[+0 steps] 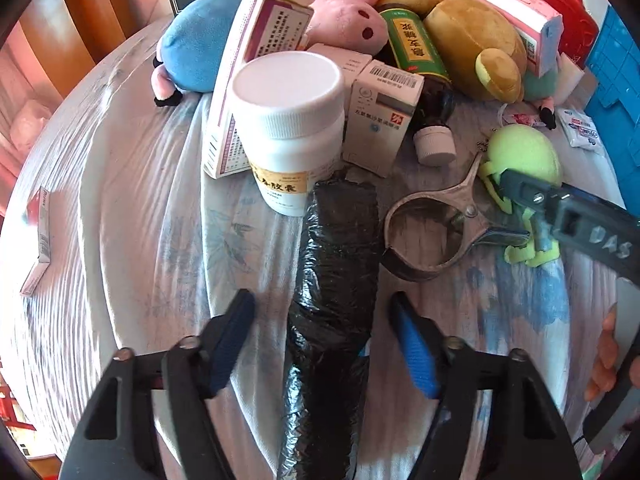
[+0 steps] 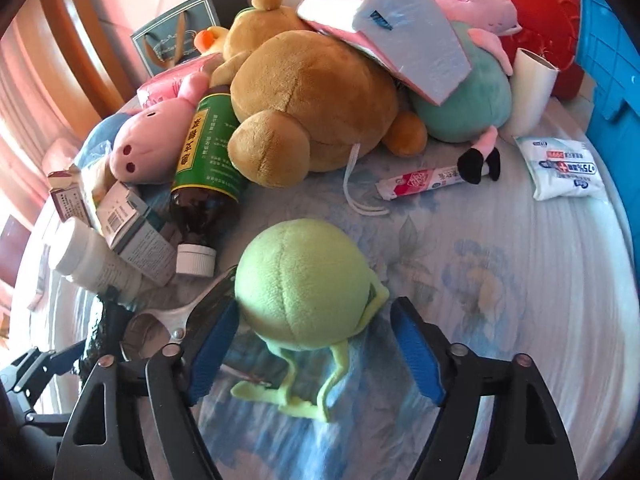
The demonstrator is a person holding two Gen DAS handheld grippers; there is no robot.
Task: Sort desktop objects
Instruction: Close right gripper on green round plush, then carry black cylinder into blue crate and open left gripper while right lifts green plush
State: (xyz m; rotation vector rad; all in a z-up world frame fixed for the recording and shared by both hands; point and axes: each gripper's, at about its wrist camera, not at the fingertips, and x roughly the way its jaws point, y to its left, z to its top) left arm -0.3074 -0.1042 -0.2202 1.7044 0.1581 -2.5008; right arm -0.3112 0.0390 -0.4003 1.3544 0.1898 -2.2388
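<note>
The left gripper (image 1: 324,320) stands part open over a long black roll wrapped in crinkled plastic film (image 1: 334,280); the roll lies between the 2 blue-padded fingers (image 1: 416,352) with a gap at each side, so nothing is clamped. The right gripper (image 2: 316,344) is wider, its jaws straddling a round lime-green plush toy with thin legs (image 2: 302,280); the left pad looks to be at the toy's side and the right pad stands clear of it, so whether it grips I cannot tell.

Taking the green plush as landmark: just beside it lies a silver metal spring clamp with a ring-shaped jaw (image 1: 436,224), and the black roll is just beyond that clamp. Behind the clamp stands a white plastic pill bottle with a ribbed screw cap (image 1: 290,120), with a small white carton printed with a barcode (image 1: 382,116) and a dark brown glass bottle with a green label (image 2: 208,160) near it. Further back, a large brown plush bear (image 2: 312,108) lies on the floral bedsheet (image 2: 500,300). A white wipe packet (image 2: 560,168) lies well apart, beside a blue plastic crate (image 2: 616,80).
</note>
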